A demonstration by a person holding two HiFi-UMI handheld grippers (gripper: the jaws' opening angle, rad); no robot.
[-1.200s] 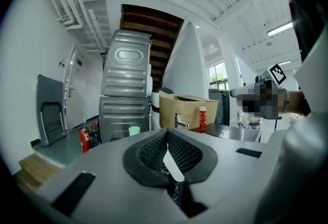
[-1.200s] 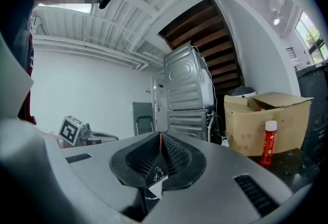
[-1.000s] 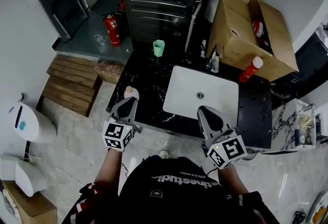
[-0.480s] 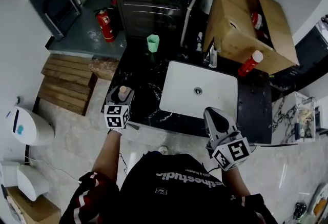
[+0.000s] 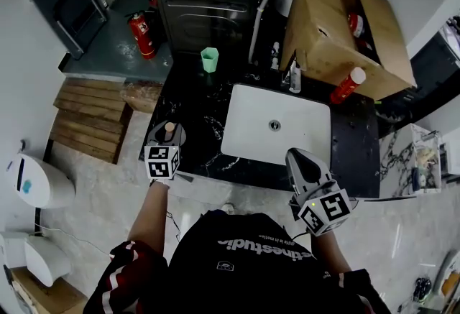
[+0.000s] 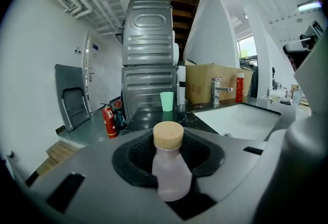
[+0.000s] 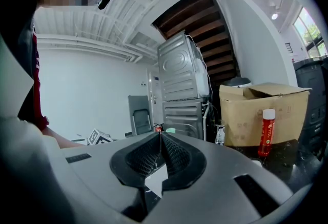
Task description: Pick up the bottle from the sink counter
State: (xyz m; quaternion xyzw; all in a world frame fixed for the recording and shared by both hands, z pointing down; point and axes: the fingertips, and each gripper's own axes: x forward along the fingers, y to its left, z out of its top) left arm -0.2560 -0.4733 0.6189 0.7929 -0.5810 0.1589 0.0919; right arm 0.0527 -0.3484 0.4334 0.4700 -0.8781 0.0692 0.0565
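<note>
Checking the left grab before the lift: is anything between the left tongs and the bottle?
Nothing visible does. The tan-capped bottle stands right between the left tongs, which have just been closing on it.

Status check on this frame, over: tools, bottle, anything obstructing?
Left tool jaws just closing onto bottle, upright at counter edge. Right tool shut, empty. Nothing blocking the lift.

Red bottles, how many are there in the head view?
2. One red bottle stands on the sink counter against the cardboard box; the other sits inside that open box. More may be hidden inside it.
</note>
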